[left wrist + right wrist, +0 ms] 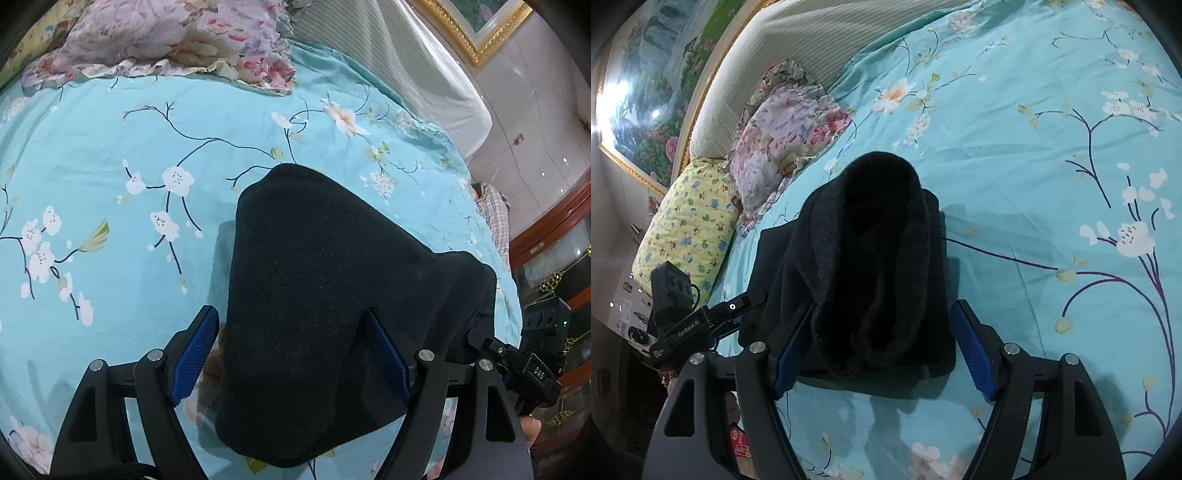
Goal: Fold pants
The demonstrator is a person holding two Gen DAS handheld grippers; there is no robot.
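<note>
The black pants (314,295) lie folded into a thick bundle on the turquoise flowered bedsheet (110,147). My left gripper (291,325) is open, its blue pads either side of the bundle's near end. In the right wrist view the pants (871,266) show as a rolled stack with a curved fold on top. My right gripper (882,321) is open, its fingers straddling the bundle's near end. The other gripper shows at the edge of each view, at right (524,354) and at left (701,317).
A pink floral pillow (177,40) and a yellow patterned pillow (687,225) lie by the striped headboard (812,40). A gold-framed painting (646,92) hangs above. The bed's edge drops to dark wooden furniture (554,240) at the right.
</note>
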